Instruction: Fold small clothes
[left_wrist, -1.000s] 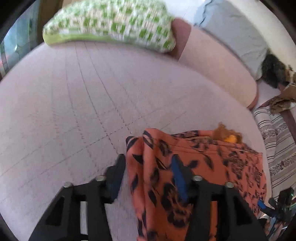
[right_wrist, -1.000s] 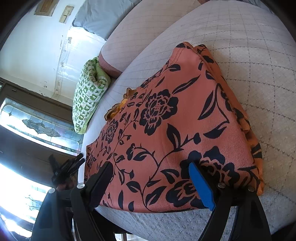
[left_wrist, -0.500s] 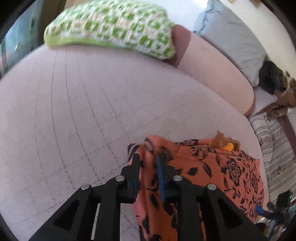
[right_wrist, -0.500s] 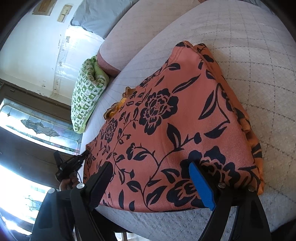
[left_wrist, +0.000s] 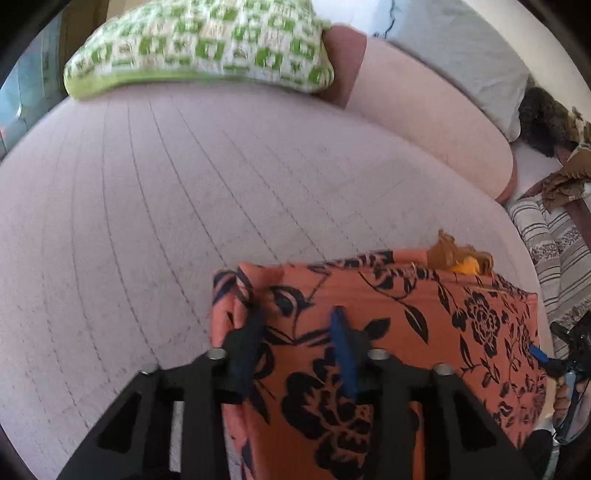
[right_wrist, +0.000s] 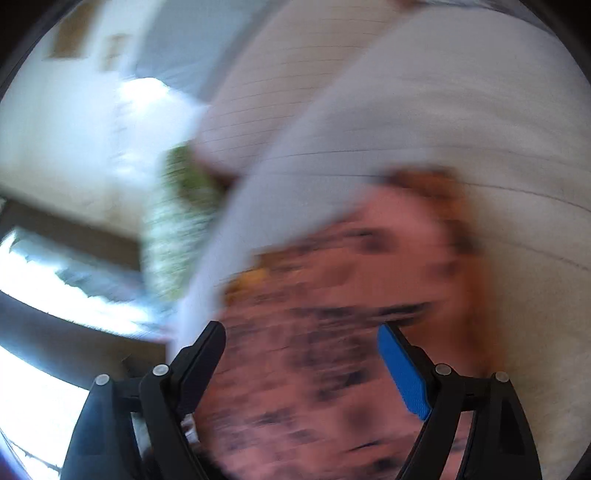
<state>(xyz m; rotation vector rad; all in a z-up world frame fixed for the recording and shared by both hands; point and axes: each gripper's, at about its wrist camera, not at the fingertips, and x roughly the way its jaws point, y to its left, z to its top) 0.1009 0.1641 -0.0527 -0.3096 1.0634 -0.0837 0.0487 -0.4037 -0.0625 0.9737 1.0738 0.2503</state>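
Observation:
An orange garment with a black flower print (left_wrist: 424, 332) lies folded on the pale quilted bed (left_wrist: 184, 221). My left gripper (left_wrist: 295, 332) sits over its near left corner with the jaws parted; cloth shows between and under the fingers, nothing pinched. An orange frill (left_wrist: 458, 258) sticks out at the garment's far edge. The right wrist view is heavily motion-blurred: my right gripper (right_wrist: 303, 343) is open, low over the same garment (right_wrist: 332, 314). The right gripper also shows at the right edge of the left wrist view (left_wrist: 546, 358).
A green-and-white knitted pillow (left_wrist: 207, 40) lies at the head of the bed, beside a pink bolster (left_wrist: 424, 107) and a grey pillow (left_wrist: 461, 48). A striped cloth (left_wrist: 550, 251) and dark things (left_wrist: 543, 118) lie past the bed's right edge.
My left gripper closed on the garment's corner, then opened again over it. My right gripper is moving fast, and its view has swung and blurred.

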